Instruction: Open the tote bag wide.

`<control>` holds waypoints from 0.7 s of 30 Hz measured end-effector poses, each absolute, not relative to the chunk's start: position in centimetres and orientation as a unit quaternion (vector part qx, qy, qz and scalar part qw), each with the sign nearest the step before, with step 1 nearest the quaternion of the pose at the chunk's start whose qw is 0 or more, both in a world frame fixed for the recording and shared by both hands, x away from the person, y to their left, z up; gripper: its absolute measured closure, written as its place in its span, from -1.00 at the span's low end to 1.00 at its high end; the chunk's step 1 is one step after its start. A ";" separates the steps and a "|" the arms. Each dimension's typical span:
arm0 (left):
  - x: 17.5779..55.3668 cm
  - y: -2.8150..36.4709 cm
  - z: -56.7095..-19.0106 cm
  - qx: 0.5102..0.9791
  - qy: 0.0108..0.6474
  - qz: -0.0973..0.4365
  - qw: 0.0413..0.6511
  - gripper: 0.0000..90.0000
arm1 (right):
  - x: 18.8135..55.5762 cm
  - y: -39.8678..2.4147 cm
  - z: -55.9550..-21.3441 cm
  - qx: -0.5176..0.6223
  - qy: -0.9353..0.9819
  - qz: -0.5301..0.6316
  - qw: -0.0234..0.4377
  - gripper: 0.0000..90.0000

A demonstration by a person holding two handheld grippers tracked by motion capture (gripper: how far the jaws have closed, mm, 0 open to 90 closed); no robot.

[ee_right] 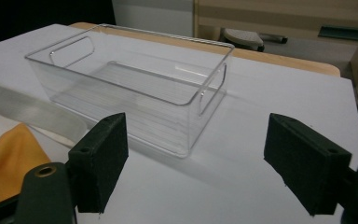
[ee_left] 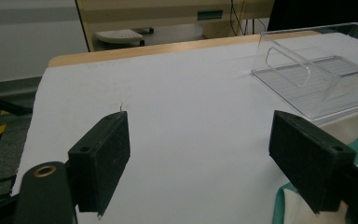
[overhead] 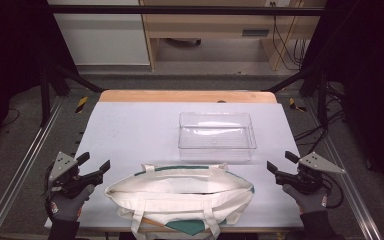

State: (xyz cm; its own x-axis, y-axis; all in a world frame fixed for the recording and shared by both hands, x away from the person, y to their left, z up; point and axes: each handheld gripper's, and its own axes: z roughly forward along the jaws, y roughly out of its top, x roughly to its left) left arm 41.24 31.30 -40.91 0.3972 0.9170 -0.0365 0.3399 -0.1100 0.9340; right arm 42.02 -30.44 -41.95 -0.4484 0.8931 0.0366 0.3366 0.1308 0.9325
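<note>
Cream tote bag (overhead: 180, 192) with green patches lies beside clear bin (overhead: 216, 136)

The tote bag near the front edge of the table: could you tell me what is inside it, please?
The tote bag lies flat, its mouth nearly closed. The right gripper view shows something orange at the opening. The fabric hides anything else inside.

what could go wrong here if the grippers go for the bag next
The cream canvas tote bag with green trim hangs over the near edge of the white table, so a pull toward the person might drag it off. The clear plastic bin sits just behind it and looks light; lifted fabric could nudge it. Both the left gripper and right gripper are open, holding nothing.
</note>
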 end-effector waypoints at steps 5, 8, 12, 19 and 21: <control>40.9 31.5 -40.2 0.676 0.458 0.293 0.496 -0.59 | 41.9 -30.7 -41.0 0.437 0.689 0.498 0.293 -0.46; 40.6 31.7 -39.8 0.670 0.457 0.296 0.505 -0.59 | 41.7 -30.2 -40.3 0.424 0.693 0.502 0.296 -0.39; 40.2 31.8 -38.8 0.661 0.454 0.285 0.525 -0.59 | 41.4 -29.4 -39.0 0.410 0.695 0.514 0.291 -0.28; 39.6 30.1 -37.9 0.678 0.429 0.282 0.527 -0.54 | 40.5 -27.7 -36.6 0.383 0.707 0.540 0.248 -0.13; 39.3 29.4 -37.6 0.685 0.420 0.282 0.525 -0.52 | 40.3 -27.0 -36.1 0.375 0.711 0.546 0.237 -0.09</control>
State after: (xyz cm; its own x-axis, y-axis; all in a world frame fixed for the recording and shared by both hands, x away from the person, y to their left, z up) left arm 39.31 29.43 -37.62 0.4891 0.8705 -0.0552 0.2785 -0.0959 0.9556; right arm 40.25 -26.97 -36.07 -0.6065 0.7918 0.0718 0.2731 0.1226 0.9541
